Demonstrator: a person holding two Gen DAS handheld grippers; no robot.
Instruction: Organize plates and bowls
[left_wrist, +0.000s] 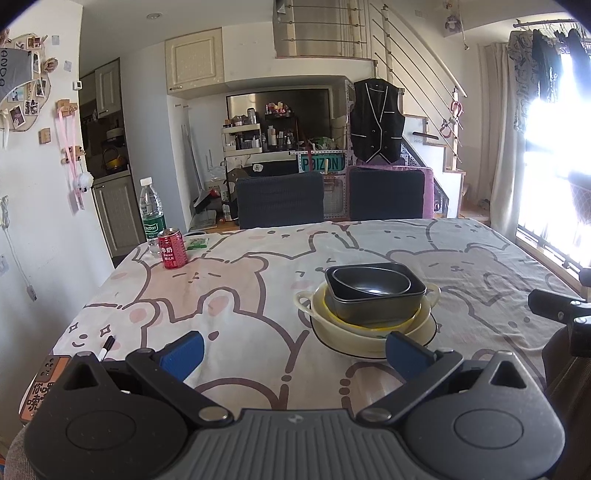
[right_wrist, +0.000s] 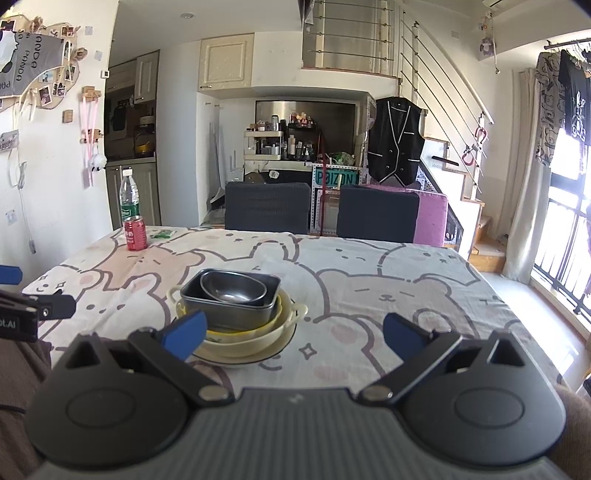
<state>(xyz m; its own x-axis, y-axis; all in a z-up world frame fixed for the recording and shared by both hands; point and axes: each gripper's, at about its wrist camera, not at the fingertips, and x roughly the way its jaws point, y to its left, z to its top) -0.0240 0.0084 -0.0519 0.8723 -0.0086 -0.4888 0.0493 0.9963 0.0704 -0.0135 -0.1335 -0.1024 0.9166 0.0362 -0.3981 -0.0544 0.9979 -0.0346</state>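
Observation:
A stack of dishes stands mid-table. A white plate is at the bottom, then a cream two-handled dish, a yellow bowl, a dark square pan and a dark oval bowl on top. The stack also shows in the right wrist view. My left gripper is open and empty, just short of the stack, which lies ahead to the right. My right gripper is open and empty, with the stack ahead to the left.
A red drink can, a water bottle and a small green packet stand at the far left of the table. A black marker and a packet lie near the left front edge. Two dark chairs stand behind the table.

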